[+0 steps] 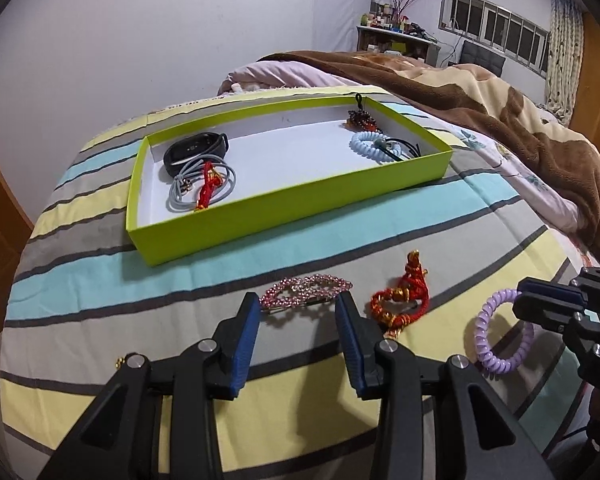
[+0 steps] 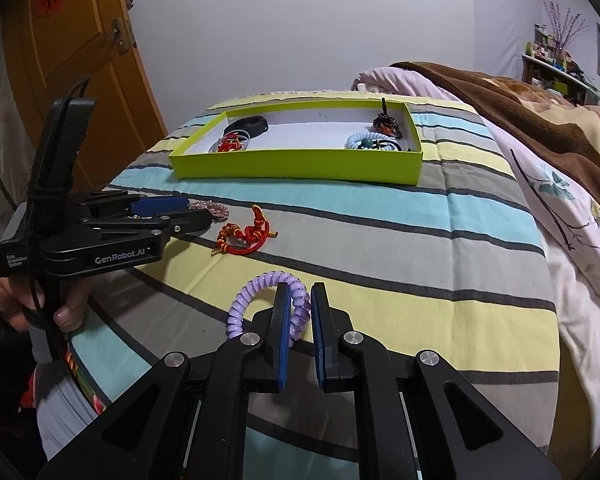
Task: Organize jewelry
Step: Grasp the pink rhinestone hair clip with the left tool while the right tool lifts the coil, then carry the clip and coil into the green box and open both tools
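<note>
A lime green box (image 1: 284,216) (image 2: 300,168) lies on the striped bed and holds a black band (image 1: 196,148), a grey cord with a red charm (image 1: 204,188), a pale blue spiral tie (image 1: 370,144) and a dark beaded piece (image 1: 362,118). My left gripper (image 1: 298,304) is open, its fingers on either side of a pink rhinestone clip (image 1: 304,290). A red and gold knot bracelet (image 1: 400,300) (image 2: 244,236) lies to its right. My right gripper (image 2: 300,296) is shut on a purple spiral hair tie (image 2: 256,300) (image 1: 500,328).
A brown blanket (image 1: 520,120) and pink quilt (image 2: 560,216) are heaped on the right side of the bed. A wooden door (image 2: 60,60) stands at the left. A cluttered shelf (image 1: 396,24) and windows are at the far wall.
</note>
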Available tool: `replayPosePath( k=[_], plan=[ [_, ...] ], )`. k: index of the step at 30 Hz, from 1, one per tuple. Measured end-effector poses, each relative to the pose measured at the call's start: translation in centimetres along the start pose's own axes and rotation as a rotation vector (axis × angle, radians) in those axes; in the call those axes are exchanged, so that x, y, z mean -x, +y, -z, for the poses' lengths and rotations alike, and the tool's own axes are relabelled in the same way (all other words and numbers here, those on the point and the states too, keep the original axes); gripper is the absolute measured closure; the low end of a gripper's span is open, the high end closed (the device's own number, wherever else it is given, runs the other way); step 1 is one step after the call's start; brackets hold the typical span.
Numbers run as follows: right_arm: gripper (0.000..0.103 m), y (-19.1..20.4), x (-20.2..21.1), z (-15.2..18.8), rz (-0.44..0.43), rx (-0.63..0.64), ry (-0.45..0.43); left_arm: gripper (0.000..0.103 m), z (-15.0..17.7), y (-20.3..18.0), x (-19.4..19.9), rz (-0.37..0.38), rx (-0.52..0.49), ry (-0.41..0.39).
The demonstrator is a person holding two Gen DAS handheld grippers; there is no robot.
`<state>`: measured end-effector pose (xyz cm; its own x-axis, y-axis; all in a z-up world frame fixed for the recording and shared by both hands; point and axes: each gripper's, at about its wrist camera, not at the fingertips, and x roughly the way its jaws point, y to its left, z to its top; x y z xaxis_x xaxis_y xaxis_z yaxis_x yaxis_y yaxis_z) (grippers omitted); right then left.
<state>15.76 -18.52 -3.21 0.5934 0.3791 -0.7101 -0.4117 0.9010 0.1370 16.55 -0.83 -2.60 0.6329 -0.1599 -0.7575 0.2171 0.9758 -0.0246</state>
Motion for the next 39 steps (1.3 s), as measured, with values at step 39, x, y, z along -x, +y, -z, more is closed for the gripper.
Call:
replayPosePath(
  k=[39],
  plan=[
    [0.087,-0.6,-1.3,0.7,0.007,0.009,0.084,0.091,0.0,-1.3,0.5,0.022,-0.093,-0.016]
  ],
)
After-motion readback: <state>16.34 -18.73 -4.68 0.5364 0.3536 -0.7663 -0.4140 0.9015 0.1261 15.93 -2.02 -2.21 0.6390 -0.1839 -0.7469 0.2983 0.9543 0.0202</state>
